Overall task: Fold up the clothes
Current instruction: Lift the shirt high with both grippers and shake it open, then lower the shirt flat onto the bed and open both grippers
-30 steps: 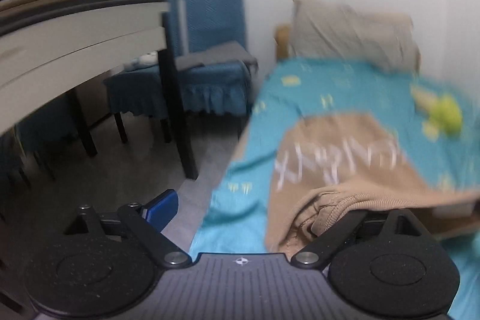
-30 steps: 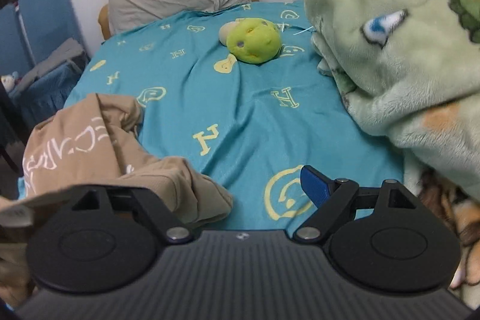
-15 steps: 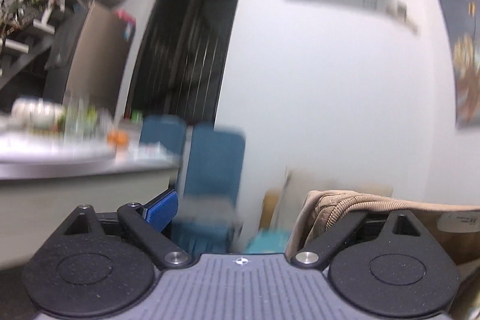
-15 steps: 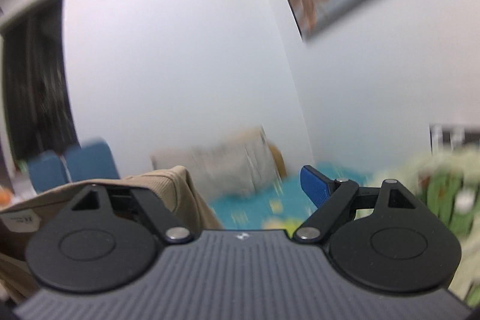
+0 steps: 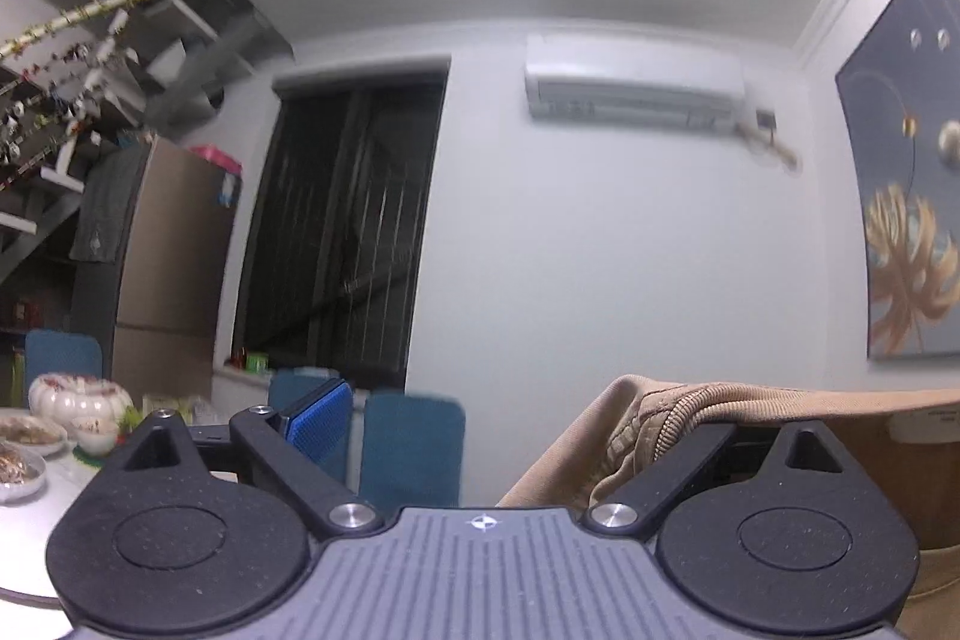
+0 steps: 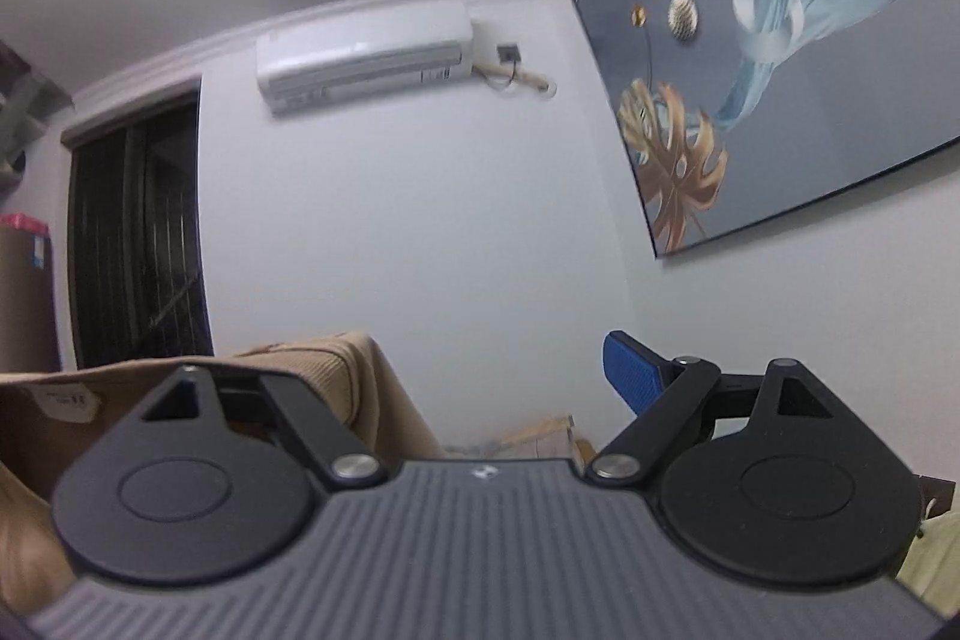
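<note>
I have the tan sweatshirt (image 5: 690, 400) up in the air between the two tools. Both cameras look at the wall with the air conditioner (image 5: 633, 91), and the cloth sits well below that unit. It is below and to the right of it in the left wrist view and below and to the left in the right wrist view (image 6: 336, 358).

I judge this to be a lift with the garment strung between the tools. It would fit shaking the sweatshirt out to lay it flat, or carrying one edge over for a fold; I cannot tell which. To do either well, I want both tools level with each other under the air conditioner. The ribbed edge should stay straight and lightly taut, and I should avoid any jerk, because the hold looks loose.

The left gripper (image 5: 504, 424) stands spread wide. Its blue pad is bare, and the ribbed edge is draped over the opposite finger rather than pinched. The right gripper (image 6: 450, 382) is equally wide, with the cloth lying over its inner finger and its blue pad touching nothing. A white label (image 6: 66, 400) shows on the fabric at the far left of the right wrist view.
</note>
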A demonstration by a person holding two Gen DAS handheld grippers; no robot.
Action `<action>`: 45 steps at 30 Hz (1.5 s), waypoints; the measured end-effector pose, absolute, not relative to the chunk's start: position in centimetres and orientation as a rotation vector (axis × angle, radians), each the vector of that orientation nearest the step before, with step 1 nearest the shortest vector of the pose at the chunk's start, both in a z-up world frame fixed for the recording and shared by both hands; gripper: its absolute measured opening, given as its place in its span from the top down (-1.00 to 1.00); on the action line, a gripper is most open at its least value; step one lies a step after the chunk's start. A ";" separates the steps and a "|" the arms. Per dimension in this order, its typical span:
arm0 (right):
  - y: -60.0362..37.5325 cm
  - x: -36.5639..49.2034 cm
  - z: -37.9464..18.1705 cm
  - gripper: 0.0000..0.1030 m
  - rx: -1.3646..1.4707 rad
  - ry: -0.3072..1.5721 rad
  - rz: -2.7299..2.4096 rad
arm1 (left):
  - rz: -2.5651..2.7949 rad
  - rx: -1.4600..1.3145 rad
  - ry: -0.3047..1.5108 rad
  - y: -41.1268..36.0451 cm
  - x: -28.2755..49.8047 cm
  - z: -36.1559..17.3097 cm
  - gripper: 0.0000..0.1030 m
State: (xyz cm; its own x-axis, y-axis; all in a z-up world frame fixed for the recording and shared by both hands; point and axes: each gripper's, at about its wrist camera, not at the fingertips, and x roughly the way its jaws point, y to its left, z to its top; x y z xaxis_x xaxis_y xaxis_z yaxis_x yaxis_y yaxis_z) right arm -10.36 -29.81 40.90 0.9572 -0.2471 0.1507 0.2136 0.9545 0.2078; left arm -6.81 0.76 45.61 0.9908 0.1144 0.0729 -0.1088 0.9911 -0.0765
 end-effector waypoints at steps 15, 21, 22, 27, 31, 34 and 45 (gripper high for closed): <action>-34.2 18.8 18.5 -0.66 0.149 0.195 -0.238 | 0.115 -0.052 0.220 1.1 24.8 21.3 -0.88; -36.1 33.2 6.6 -0.65 0.133 0.320 -0.266 | 0.109 -0.029 0.383 0.0 39.6 5.4 -0.88; -36.5 35.7 4.6 -0.65 0.130 0.341 -0.270 | 0.108 -0.019 0.418 -0.2 41.8 2.7 -0.88; -37.7 43.9 -6.3 -0.64 0.099 0.517 -0.274 | 0.098 0.011 0.614 -0.6 51.2 -9.9 -0.87; -38.2 48.6 -12.4 -0.65 0.167 0.775 -0.167 | 0.054 0.005 0.784 -1.0 55.5 -16.4 -0.82; -36.7 50.7 -14.1 -0.65 0.137 0.903 -0.012 | -0.009 0.089 0.923 -2.3 57.7 -18.3 -0.81; -34.2 45.4 -8.5 -0.65 0.235 0.681 0.006 | -0.188 0.077 0.884 -2.2 51.7 -10.8 -0.95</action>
